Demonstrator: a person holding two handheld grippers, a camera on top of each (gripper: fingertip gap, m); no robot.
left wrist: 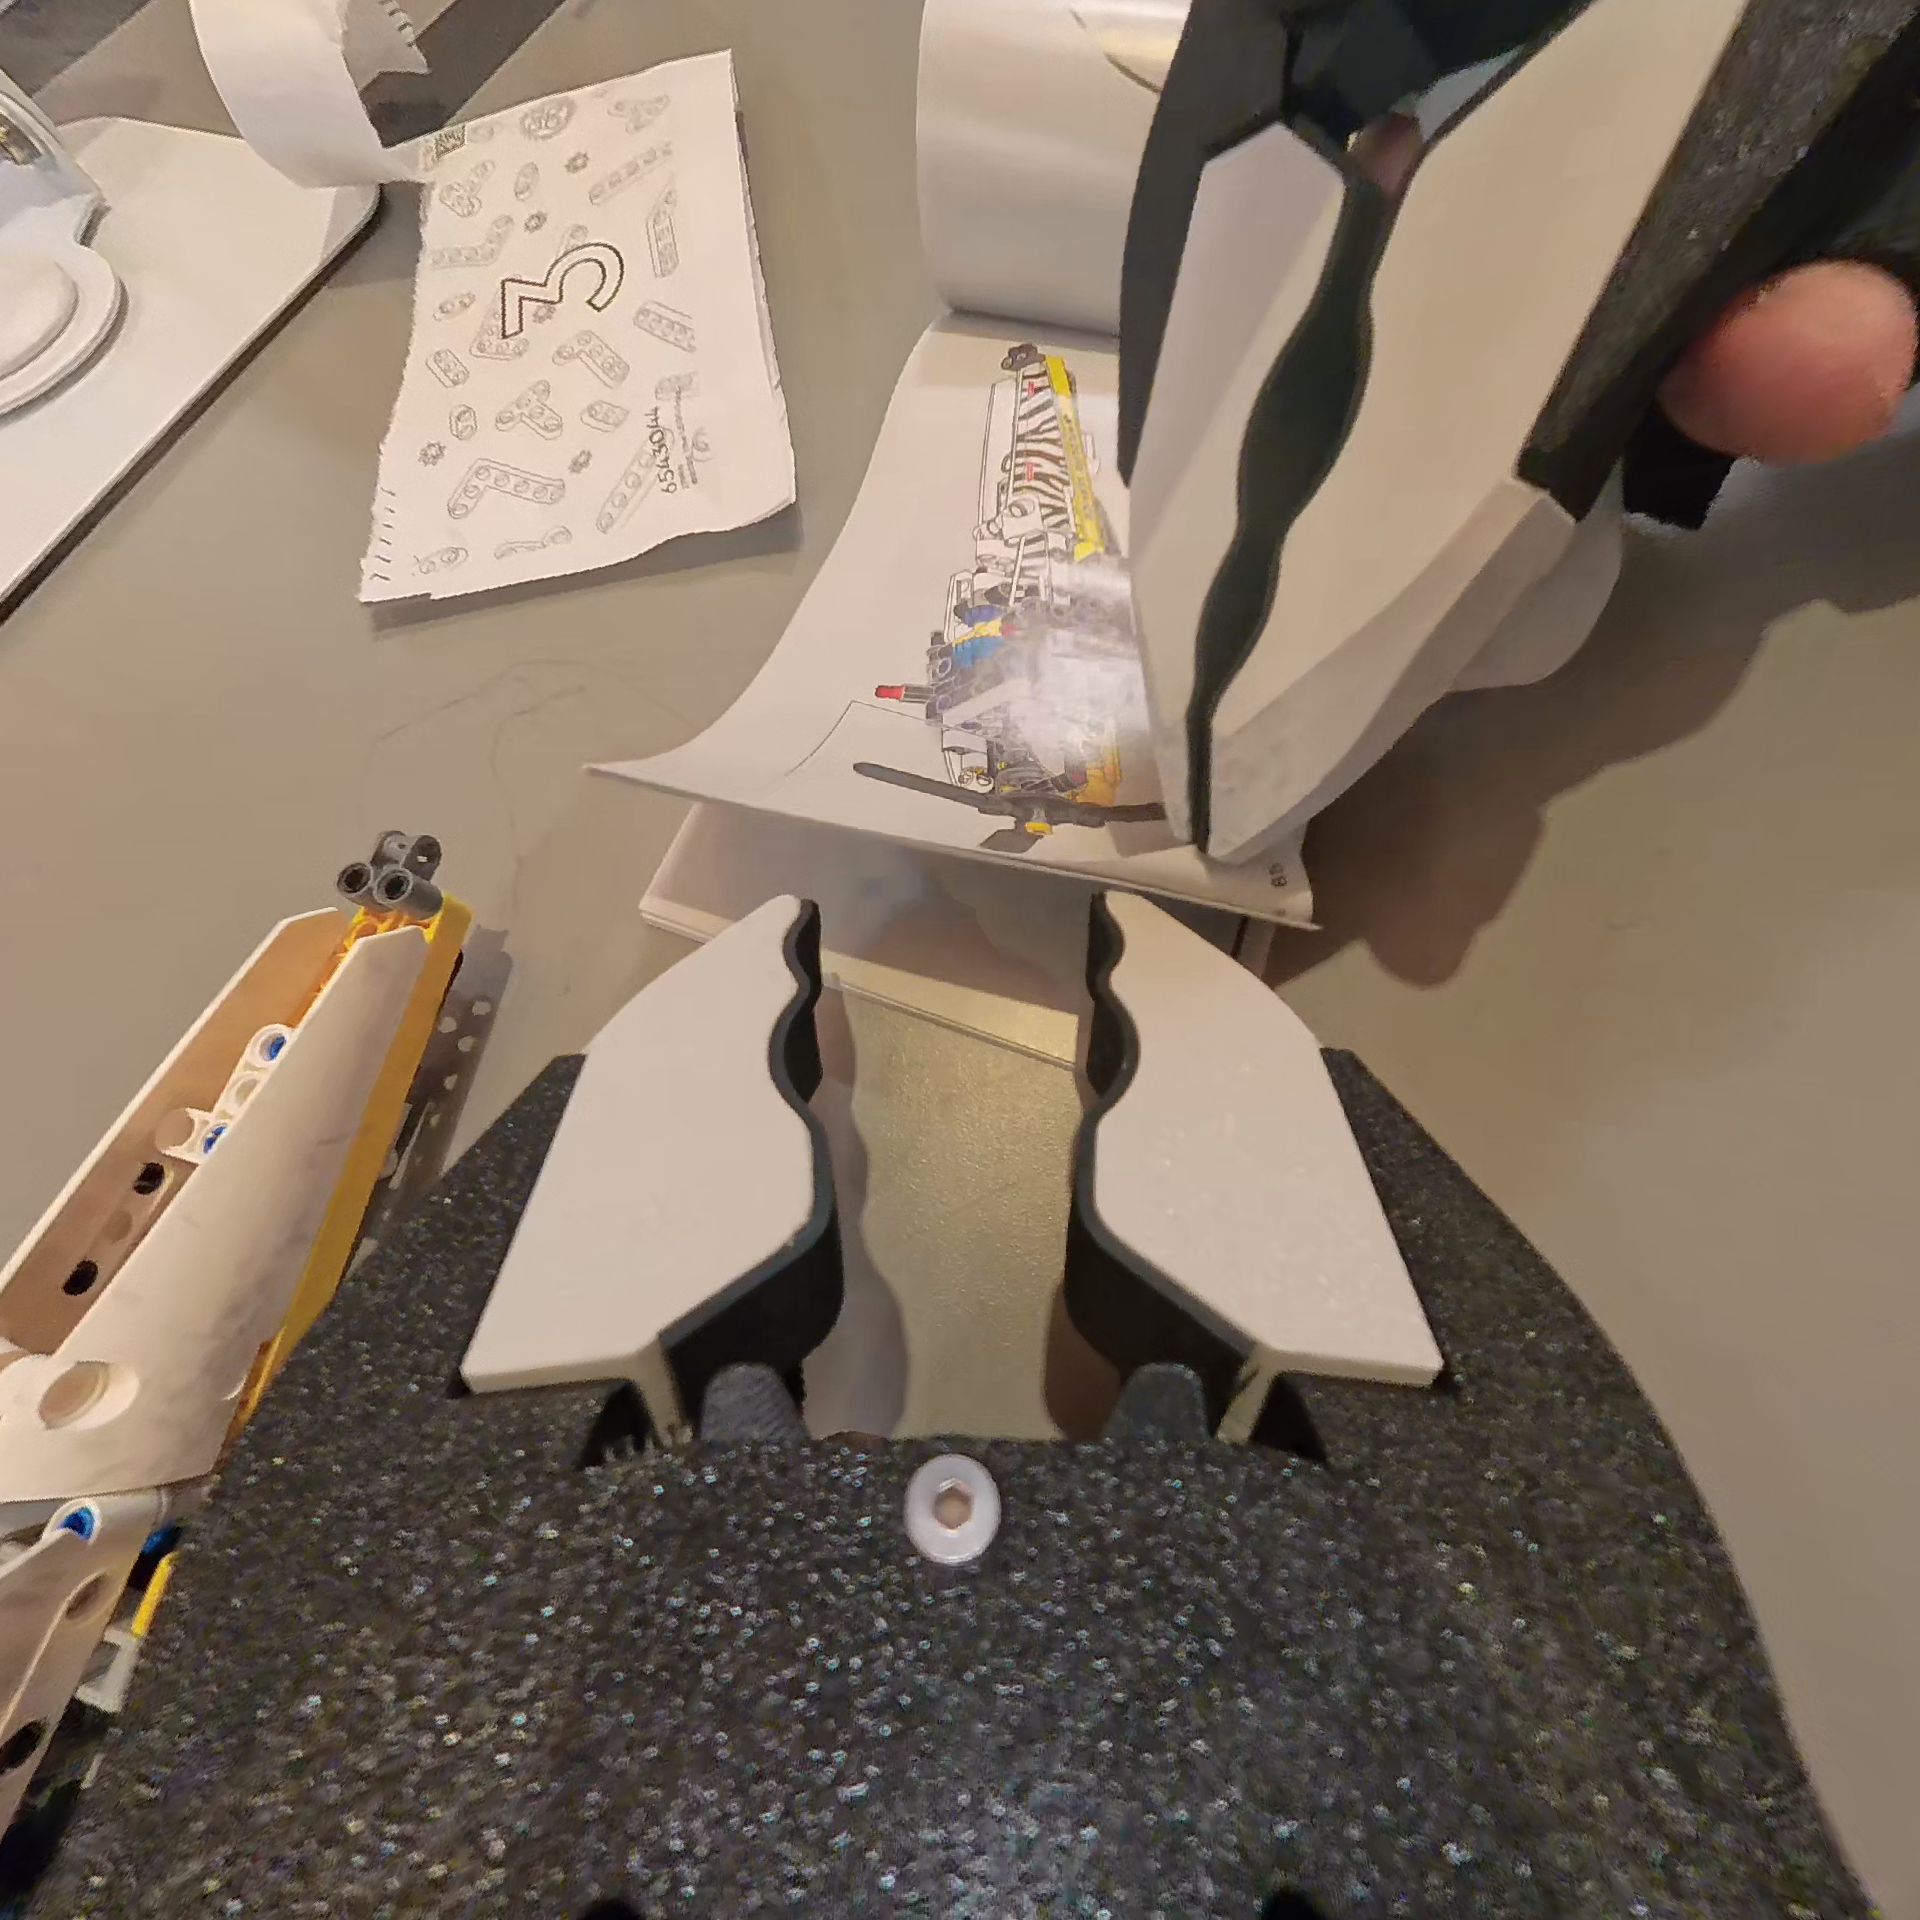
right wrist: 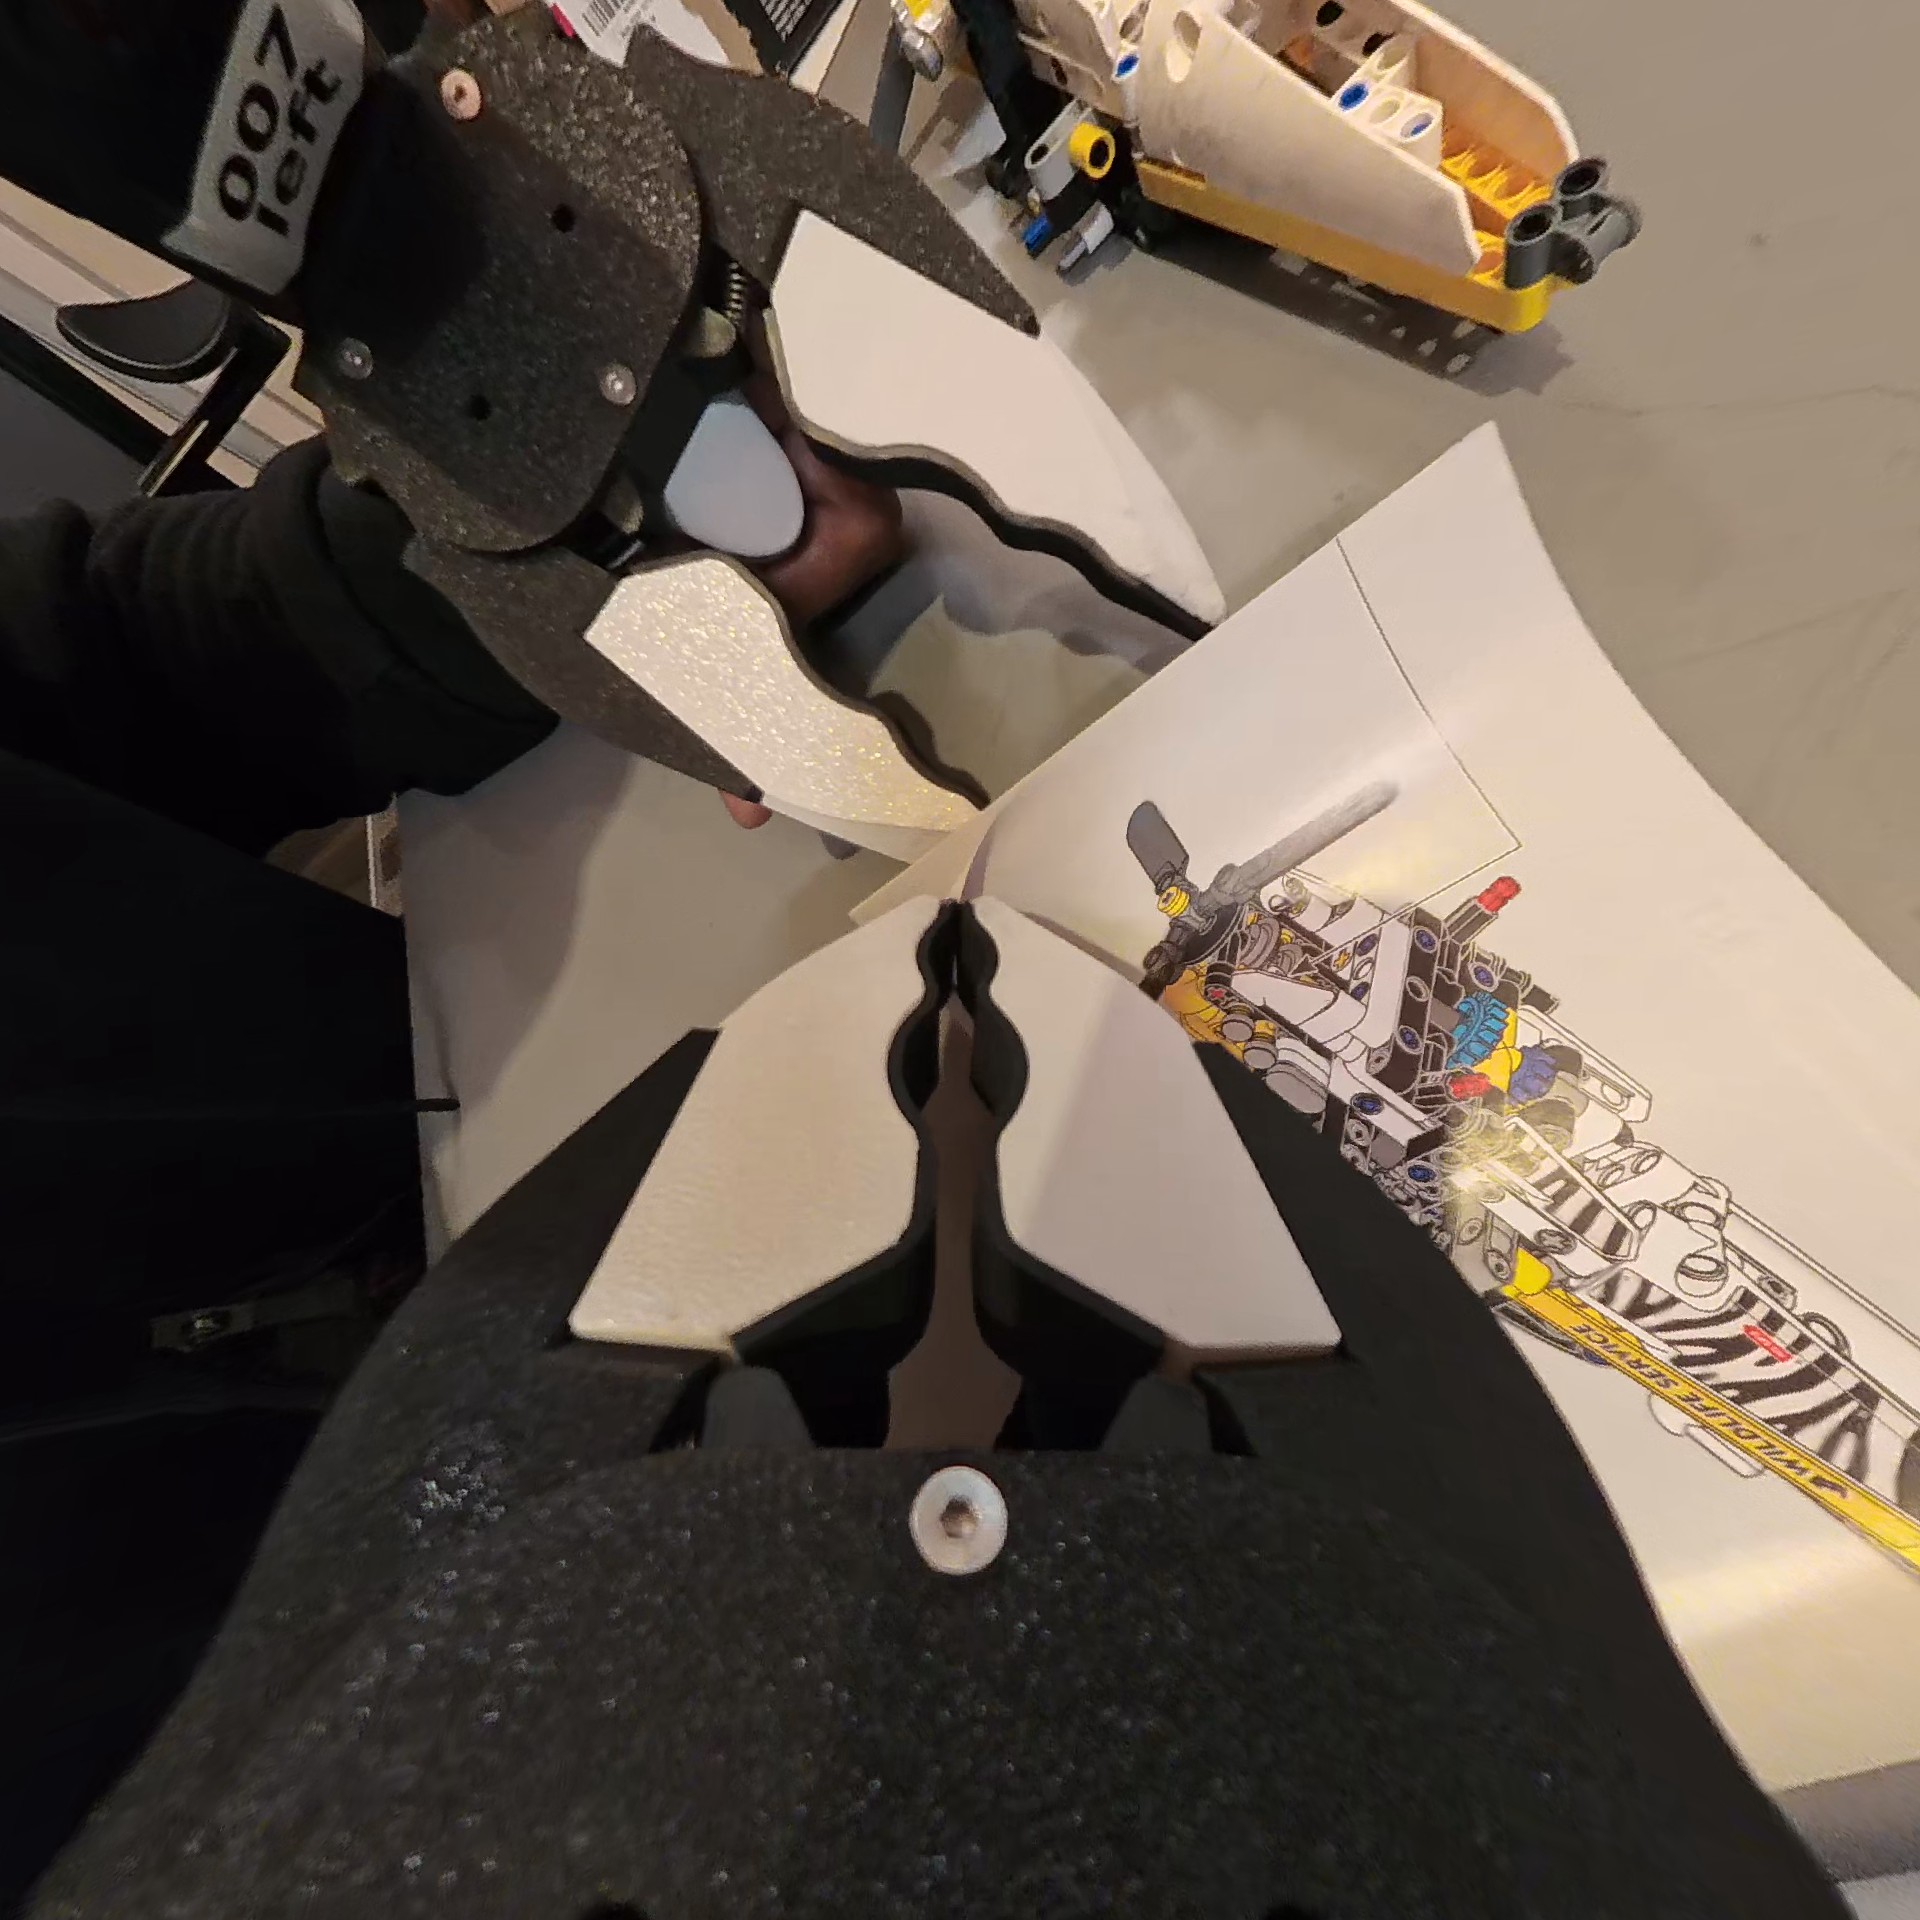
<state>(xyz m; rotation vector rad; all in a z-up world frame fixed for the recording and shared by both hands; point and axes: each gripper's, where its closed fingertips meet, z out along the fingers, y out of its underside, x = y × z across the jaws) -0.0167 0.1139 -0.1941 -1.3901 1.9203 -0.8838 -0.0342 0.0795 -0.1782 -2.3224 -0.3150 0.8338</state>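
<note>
The right gripper [right wrist: 954, 914] has its wavy black rubber pads [right wrist: 977, 966] clenched together on the corner of a glossy page [right wrist: 1351, 727] of an instruction booklet [left wrist: 935, 582], lifting that leaf into a smooth curve above the pages beneath. The page carries a coloured drawing of a striped brick-built helicopter. In the left wrist view the pinch sits right at the page's lower corner, though blur there makes the exact contact hard to read.

The left gripper [left wrist: 951, 935] is released, its cream, matt fingers [left wrist: 707, 1122] spread wide with only the grey tabletop [left wrist: 208, 727] and the booklet's lower edge between them; it touches nothing.

Just left of it lies a partly built toy helicopter [left wrist: 208, 1143] of white panels and yellow beams, tipped with grey pin connectors. Farther off rests a torn, crinkled paper bag [left wrist: 582, 332] printed with line drawings of parts, beside a pale rounded tray [left wrist: 156, 270].
</note>
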